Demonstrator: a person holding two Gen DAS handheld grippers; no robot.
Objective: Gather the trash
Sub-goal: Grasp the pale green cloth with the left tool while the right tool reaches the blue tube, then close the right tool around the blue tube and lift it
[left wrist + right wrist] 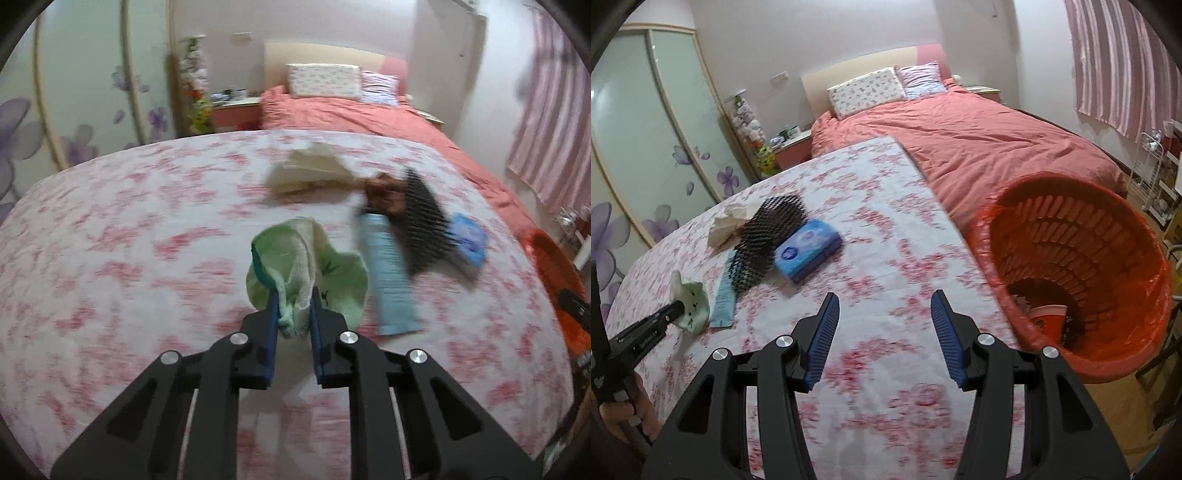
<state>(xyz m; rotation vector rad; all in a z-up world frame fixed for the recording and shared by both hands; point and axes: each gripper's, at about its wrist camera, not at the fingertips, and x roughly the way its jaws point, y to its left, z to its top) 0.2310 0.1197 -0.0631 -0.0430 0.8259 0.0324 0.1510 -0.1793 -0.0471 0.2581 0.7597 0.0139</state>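
Observation:
My left gripper (294, 295) is shut on a crumpled green and white cloth (325, 269) and holds it just above the floral table (110, 258). It also shows in the right wrist view (690, 306), held by the left gripper (674, 306). A crumpled beige tissue (306, 170) lies farther back; it is also in the right wrist view (727, 221). My right gripper (884, 306) is open and empty over the table (886, 406), left of the orange waste basket (1108, 258), which holds some trash at the bottom.
A light blue tube (391, 273), a black hairbrush (424, 218) and a blue tissue pack (467, 240) lie on the table right of the cloth. A bed with a salmon cover (979, 147) stands behind. A wardrobe (646, 129) is at the left.

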